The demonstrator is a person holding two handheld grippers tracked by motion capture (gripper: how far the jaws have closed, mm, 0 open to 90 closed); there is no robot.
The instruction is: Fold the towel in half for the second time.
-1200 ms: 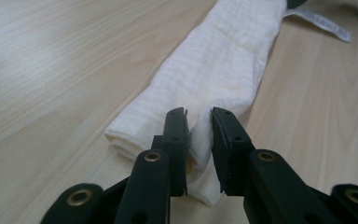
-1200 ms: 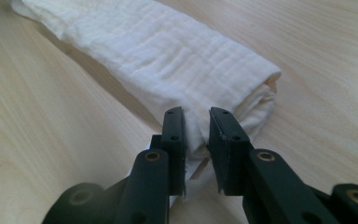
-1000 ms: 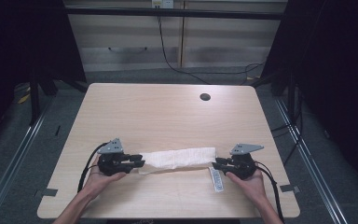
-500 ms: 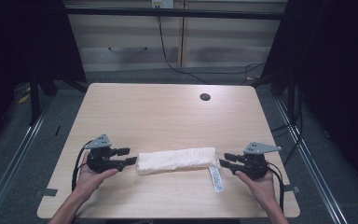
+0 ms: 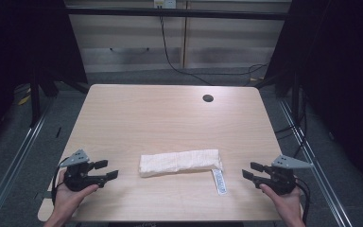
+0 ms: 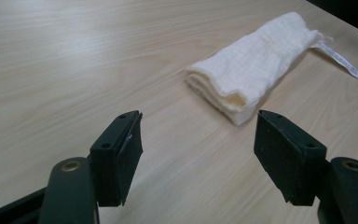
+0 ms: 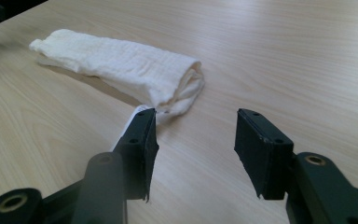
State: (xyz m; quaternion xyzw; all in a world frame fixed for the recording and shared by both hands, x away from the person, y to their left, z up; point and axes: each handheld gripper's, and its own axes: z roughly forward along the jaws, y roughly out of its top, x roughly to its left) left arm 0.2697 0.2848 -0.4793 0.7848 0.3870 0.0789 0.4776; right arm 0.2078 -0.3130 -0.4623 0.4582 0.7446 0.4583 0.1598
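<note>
A folded white cloth (image 5: 179,161) lies lengthwise near the front of the wooden table (image 5: 170,118), with a white label (image 5: 219,181) trailing from its right end. My left gripper (image 5: 107,170) rests open at the front left, well clear of the cloth's left end (image 6: 242,79); nothing is between its jaws (image 6: 198,158). At the front right my right gripper (image 5: 251,171) is open too, a short way off the cloth's right end (image 7: 126,65), with empty jaws (image 7: 193,149). The label is partly hidden behind the right gripper's left finger (image 7: 140,140).
A dark round cable hole (image 5: 208,98) sits near the table's back right. Metal rails (image 5: 19,156) run along the floor on both sides, and cables (image 5: 179,61) hang behind the table against a pale cabinet.
Both grippers have let go of the cloth's ends and drawn outward and toward the front edge. The cloth lies still in the same place.
</note>
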